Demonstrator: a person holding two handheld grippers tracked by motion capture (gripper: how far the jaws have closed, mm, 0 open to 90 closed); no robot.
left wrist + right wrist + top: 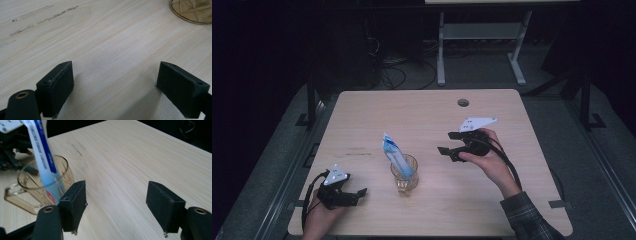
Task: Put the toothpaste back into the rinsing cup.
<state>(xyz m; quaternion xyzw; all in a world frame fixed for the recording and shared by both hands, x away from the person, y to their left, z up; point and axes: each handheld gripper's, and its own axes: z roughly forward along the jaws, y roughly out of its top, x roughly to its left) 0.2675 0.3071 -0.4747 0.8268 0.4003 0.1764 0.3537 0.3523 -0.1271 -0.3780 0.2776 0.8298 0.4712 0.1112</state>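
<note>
An amber glass cup (404, 176) with a handle stands near the middle of the wooden table (422, 115). A blue and white tube (395, 154) leans upright inside it. My left gripper (358, 195) is open at the front left, low over the wood, left of the cup. My right gripper (446, 143) is open and held above the table to the cup's right, pointing toward it. Bare wood lies between the left jaws (115, 87), and the cup's base (192, 11) sits beyond them. The right gripper (116, 202) sees the cup (37, 185) and tube (41, 150) past its left jaw.
A round cable hole (463, 102) sits near the table's far edge. Faint scuff marks (45, 15) line the wood at the left. Behind the table stand a white desk frame (442, 50) and floor cables (392, 70). Dark posts flank the table.
</note>
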